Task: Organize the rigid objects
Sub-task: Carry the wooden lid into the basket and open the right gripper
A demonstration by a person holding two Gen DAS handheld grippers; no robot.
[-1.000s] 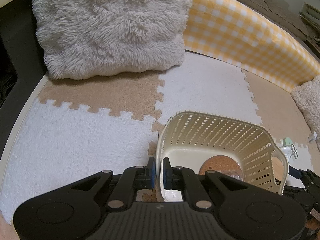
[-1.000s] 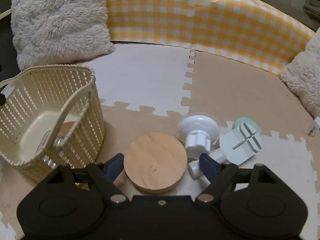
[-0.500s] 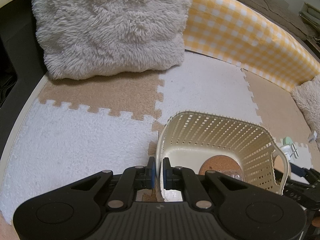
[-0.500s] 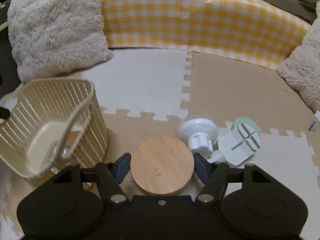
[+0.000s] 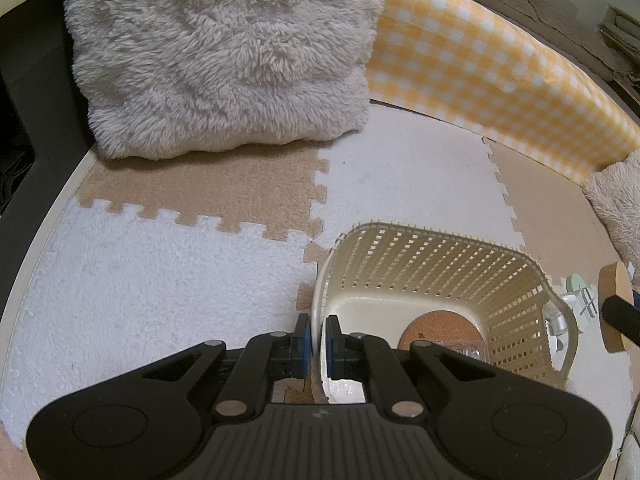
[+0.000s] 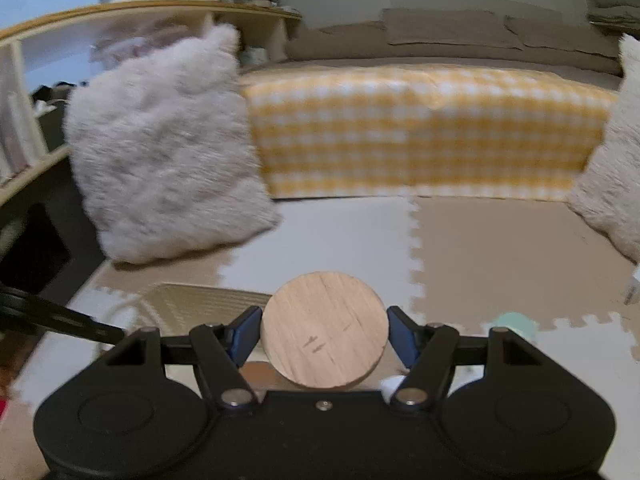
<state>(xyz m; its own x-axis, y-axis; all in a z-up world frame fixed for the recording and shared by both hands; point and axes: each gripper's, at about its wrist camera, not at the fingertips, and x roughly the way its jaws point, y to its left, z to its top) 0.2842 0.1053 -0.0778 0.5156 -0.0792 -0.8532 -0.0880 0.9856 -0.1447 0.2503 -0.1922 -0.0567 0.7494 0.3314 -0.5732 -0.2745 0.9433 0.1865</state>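
Note:
My left gripper is shut on the near rim of a cream lattice basket. Inside the basket lie a cork coaster and a clear plastic piece. My right gripper is shut on a round wooden disc, held above the mat with both blue pads against its edge. The same wooden disc shows at the right edge of the left wrist view, beyond the basket. The basket appears blurred, low and left, in the right wrist view.
A fluffy grey cushion and a yellow checked bolster border the far side of the puzzle mat. Another fluffy cushion stands at the right. A mint-green item and white plastic pieces lie right of the basket.
My right gripper closed on the wooden disc and lifted it off the mat, tilting up so the room shows behind. The left gripper and the basket stayed still.

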